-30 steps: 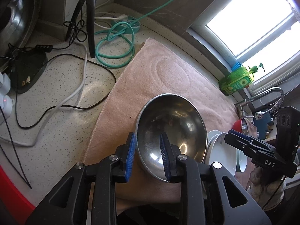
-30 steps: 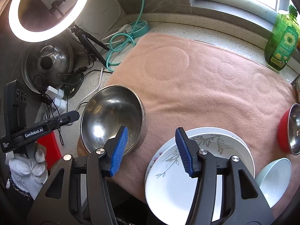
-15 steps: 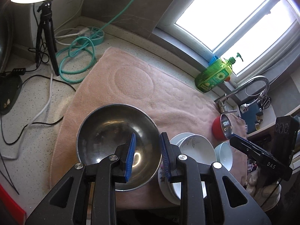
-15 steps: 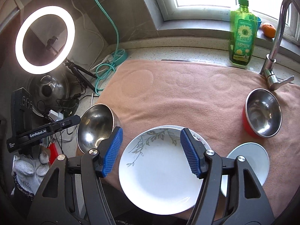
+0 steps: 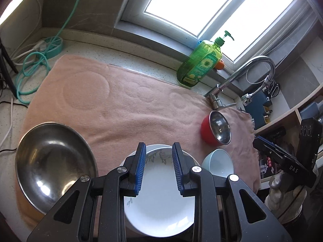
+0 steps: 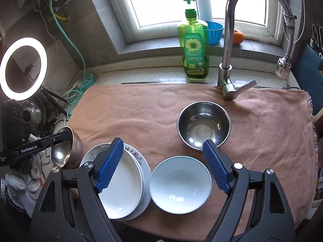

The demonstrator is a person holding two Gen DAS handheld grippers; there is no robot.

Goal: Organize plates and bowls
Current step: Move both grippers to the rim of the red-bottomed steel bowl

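A stack of white plates with leaf patterns lies at the front edge of a pink towel. My left gripper hovers over the stack, its jaws a narrow gap apart with nothing between them. To its left sits a large steel bowl. In the right wrist view my right gripper is above a pale blue bowl. Its jaws are opening wide and hold nothing. The plates lie under its left finger. A small red bowl with a steel inside stands just beyond.
A green soap bottle and a tap stand at the back by the window. A ring light, cables and a teal hose crowd the counter on the left. A person's gloved hand holds the right gripper.
Both grippers moved right along the towel. The left one left the large steel bowl's rim and now hangs over the plates. The right one went from the plates to the pale bowl, its jaws widening.
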